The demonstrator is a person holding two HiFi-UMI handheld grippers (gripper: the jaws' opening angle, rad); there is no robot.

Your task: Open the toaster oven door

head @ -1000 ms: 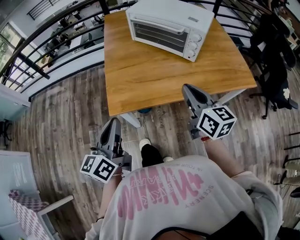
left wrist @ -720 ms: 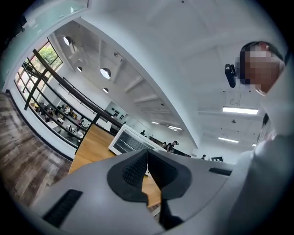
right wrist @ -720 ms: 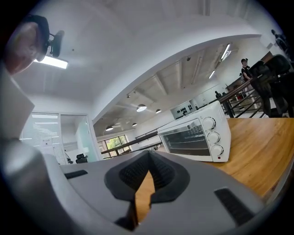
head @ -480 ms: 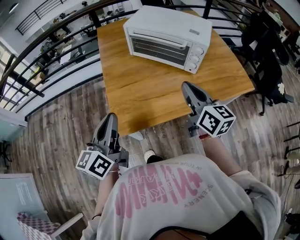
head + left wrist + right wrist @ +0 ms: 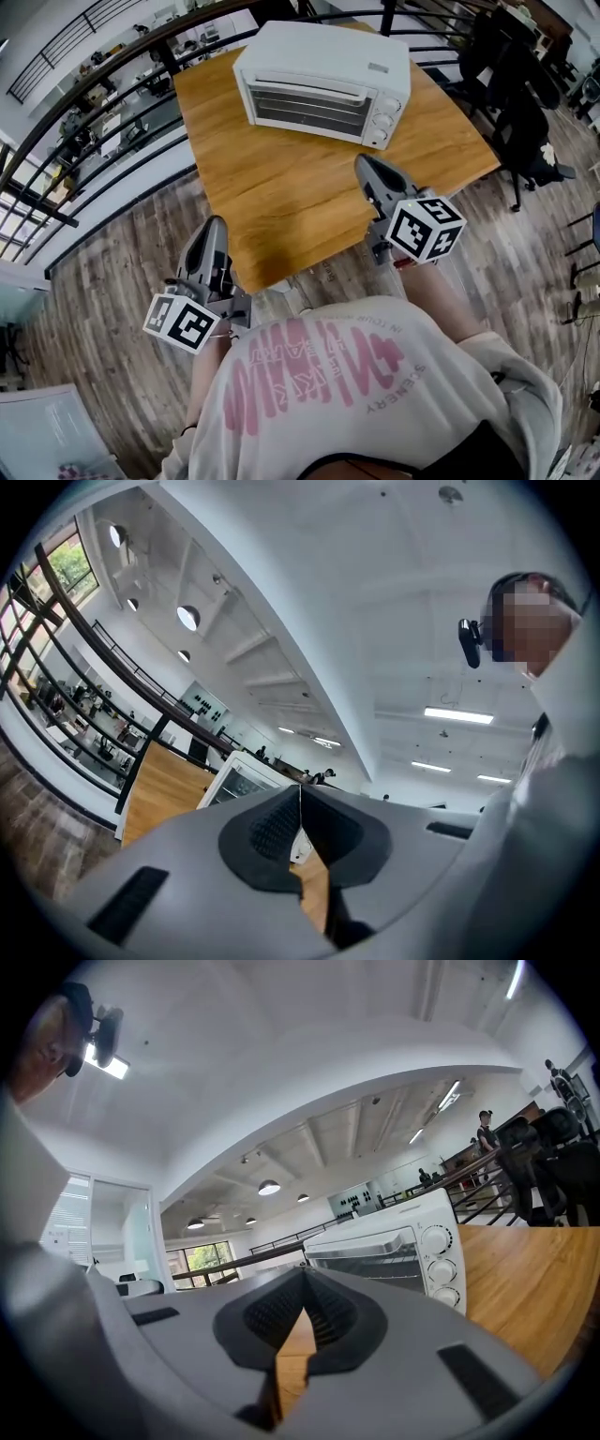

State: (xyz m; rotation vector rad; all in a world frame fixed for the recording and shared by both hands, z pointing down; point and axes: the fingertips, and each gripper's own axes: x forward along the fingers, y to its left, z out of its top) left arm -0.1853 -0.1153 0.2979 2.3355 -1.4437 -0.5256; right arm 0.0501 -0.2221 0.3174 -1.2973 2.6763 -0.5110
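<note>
A white toaster oven stands at the far side of the wooden table, its glass door closed, its handle along the door's top and three knobs at its right. My right gripper hovers over the table in front of the oven's knob end, apart from it, jaws shut and empty. My left gripper is lower left, by the table's near-left corner, also shut with nothing in it. The right gripper view has the oven just beyond the closed tips. In the left gripper view the oven is partly hidden behind closed tips.
A black railing runs behind and left of the table. Dark office chairs stand to the right. Wood plank floor surrounds the table. The person's pale sweatshirt fills the bottom of the head view.
Both grippers have moved forward toward the table and oven. The right one now reaches further over the tabletop, and the left one has come up to the table's corner.
</note>
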